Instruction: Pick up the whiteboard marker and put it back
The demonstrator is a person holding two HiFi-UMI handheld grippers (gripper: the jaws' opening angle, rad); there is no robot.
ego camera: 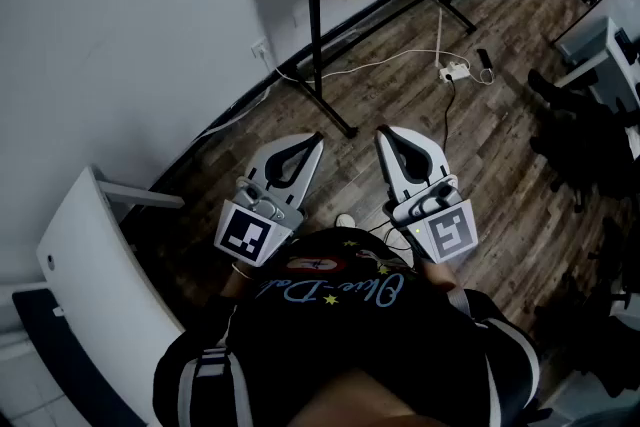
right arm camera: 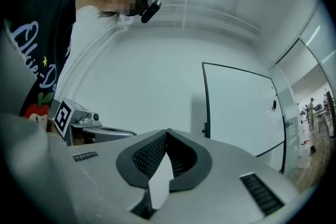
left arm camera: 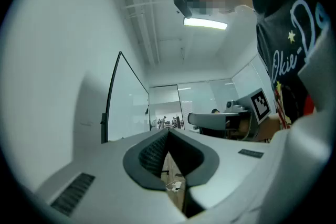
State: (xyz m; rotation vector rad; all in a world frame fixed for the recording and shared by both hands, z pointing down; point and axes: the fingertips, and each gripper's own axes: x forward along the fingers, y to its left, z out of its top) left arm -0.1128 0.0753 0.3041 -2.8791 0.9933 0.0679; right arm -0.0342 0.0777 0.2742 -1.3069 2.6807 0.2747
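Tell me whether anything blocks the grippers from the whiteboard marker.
Cannot tell: no marker shows in any view. The left gripper and right gripper are shut, empty, held over wooden floor.

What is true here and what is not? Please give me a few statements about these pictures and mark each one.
1. The white left hand-held gripper and the white right hand-held gripper both have their jaws shut together. True.
2. The right hand-held gripper holds a whiteboard marker. False: it holds nothing.
3. The floor is grey carpet. False: it is a brown wooden-plank floor.
4. A white power strip lies on that floor. True.
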